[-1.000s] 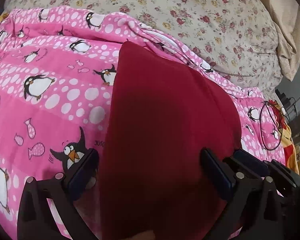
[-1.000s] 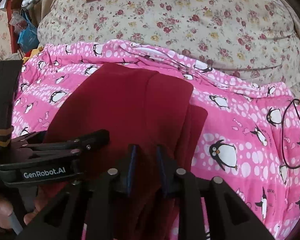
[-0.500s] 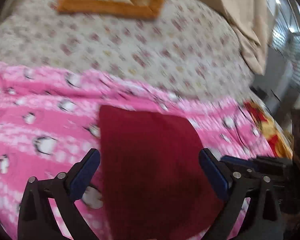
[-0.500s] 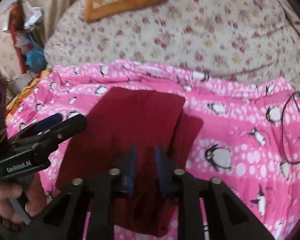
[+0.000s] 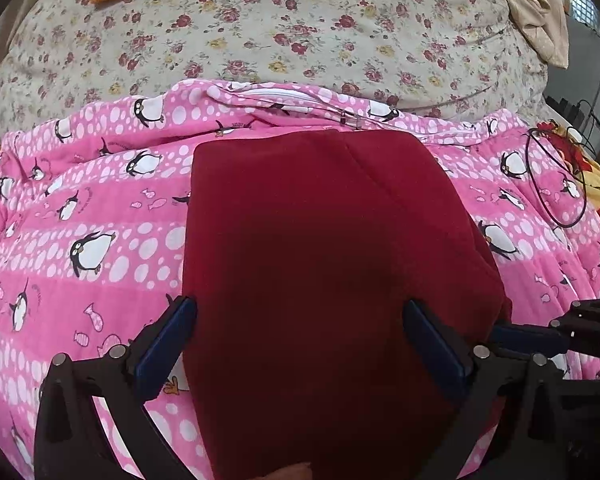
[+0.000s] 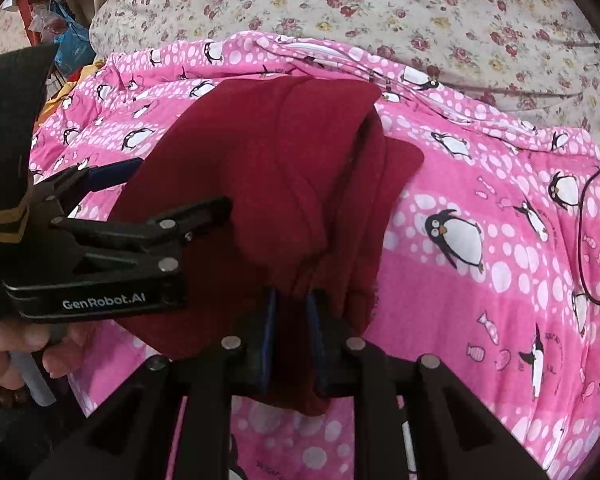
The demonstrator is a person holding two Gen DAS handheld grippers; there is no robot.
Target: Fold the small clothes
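On quilted penguin blanket [image 5: 100, 216], right tool [image 6: 292, 316] pinches folded maroon fleece [image 6: 260, 168].

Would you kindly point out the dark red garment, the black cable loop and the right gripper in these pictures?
dark red garment [image 5: 320, 240]: left wrist view, middle of its top layer.
black cable loop [image 5: 558, 222]: left wrist view, bottom of the loop.
right gripper [image 6: 291, 304]: right wrist view, midway between the fingertips.

Lighting: soft, even, indoor; daylight at a window [image 5: 584, 4], two o'clock, left view. Shadows faint. Focus sharp, no motion blur. Fisheye bowing and dark vignette at all corners.
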